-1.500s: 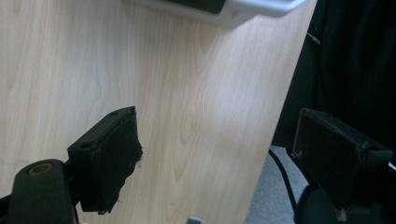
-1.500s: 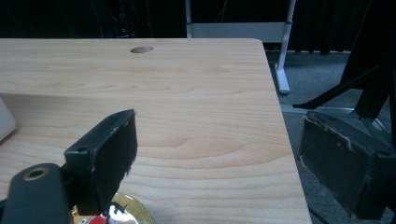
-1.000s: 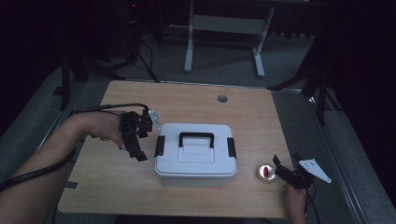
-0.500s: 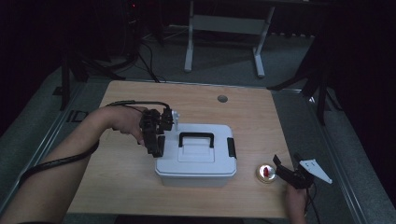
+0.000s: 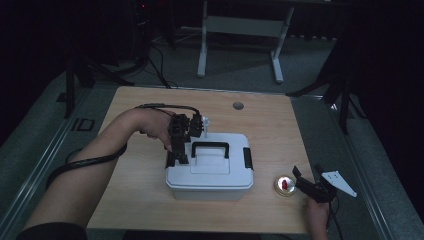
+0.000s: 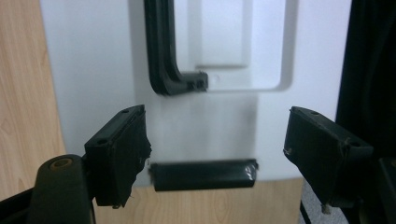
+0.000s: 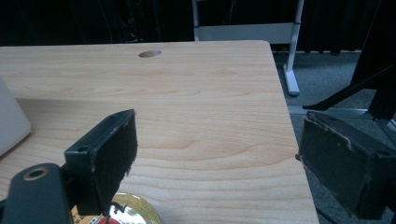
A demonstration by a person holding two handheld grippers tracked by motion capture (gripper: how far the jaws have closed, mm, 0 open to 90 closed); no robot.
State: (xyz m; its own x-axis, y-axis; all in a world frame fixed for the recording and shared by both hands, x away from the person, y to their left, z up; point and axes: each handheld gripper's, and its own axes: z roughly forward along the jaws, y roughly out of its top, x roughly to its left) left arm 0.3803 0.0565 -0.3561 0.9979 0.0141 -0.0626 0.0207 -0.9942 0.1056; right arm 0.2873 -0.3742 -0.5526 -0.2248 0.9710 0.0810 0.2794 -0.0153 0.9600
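In the middle of the counter [image 5: 140, 200] sits a white plastic box [image 5: 210, 175] with a black handle [image 5: 210, 148] and a black side latch [image 6: 203, 174]. The left tongs [image 5: 177, 159] hang over that latch; their jaws have just been closing but grip nothing. The box looks stiff, smooth and light, so the latch is probably the best place to take hold. The right tongs [image 5: 300, 181] rest released beside a small gold tin [image 5: 284, 185].

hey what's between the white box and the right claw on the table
In the high view, a small round gold tin with something red in it sits between the white box and the right claw.
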